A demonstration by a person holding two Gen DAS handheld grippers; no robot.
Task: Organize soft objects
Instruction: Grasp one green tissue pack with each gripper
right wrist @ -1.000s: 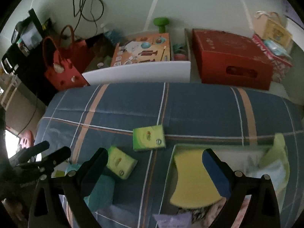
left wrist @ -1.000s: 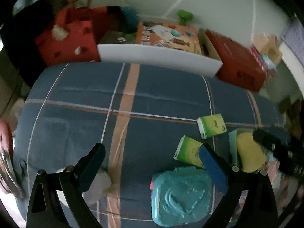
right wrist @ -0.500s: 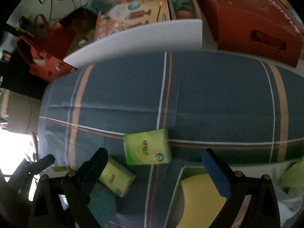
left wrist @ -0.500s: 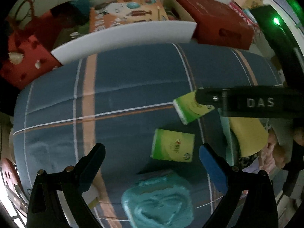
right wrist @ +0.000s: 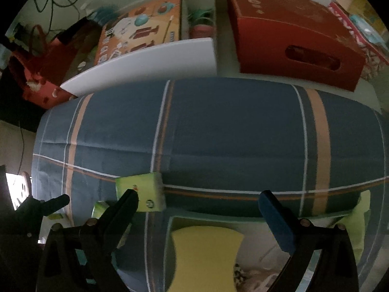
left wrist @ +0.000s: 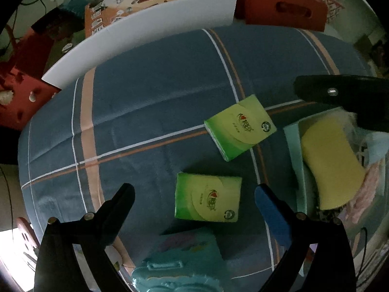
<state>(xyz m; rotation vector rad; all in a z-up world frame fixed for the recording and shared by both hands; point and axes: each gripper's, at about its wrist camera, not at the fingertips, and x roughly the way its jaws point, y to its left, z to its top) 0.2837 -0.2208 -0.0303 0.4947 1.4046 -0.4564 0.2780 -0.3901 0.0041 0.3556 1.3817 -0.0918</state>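
Left wrist view, from left to right. At lower left and lower right, the two fingers of the left gripper (left wrist: 194, 192), wide apart and empty, hanging over a blue striped cover (left wrist: 150, 112). Between the fingers, slightly right of centre, a green tissue pack (left wrist: 207, 200) lying flat on the cover, touching neither finger. At the bottom centre, a teal wipes pack (left wrist: 180, 270), partly cut by the frame edge. Up and to the right, a second green tissue pack (left wrist: 240, 127), turned at an angle, apart from the first one. At the right edge, a pale container (left wrist: 293, 146) holding a yellow sponge (left wrist: 331, 160), with pink soft cloth (left wrist: 364, 194) beside the sponge. Above the container, at middle right, a black finger of the other gripper. Along the top, a white board (left wrist: 145, 39), an orange picture box (left wrist: 136, 2) and a red box (left wrist: 279, 4).

Right wrist view, from left to right. At far left, the dark left gripper (right wrist: 39, 209), small and dim. In the lower part, the right gripper (right wrist: 198, 198), fingers spread wide, nothing between them. Behind the left finger, one green pack (right wrist: 143, 189), partly hidden. At bottom centre, the yellow sponge (right wrist: 206, 255) in the container, lower than the fingertips. At far right, a light green cloth (right wrist: 362, 221), blurred.
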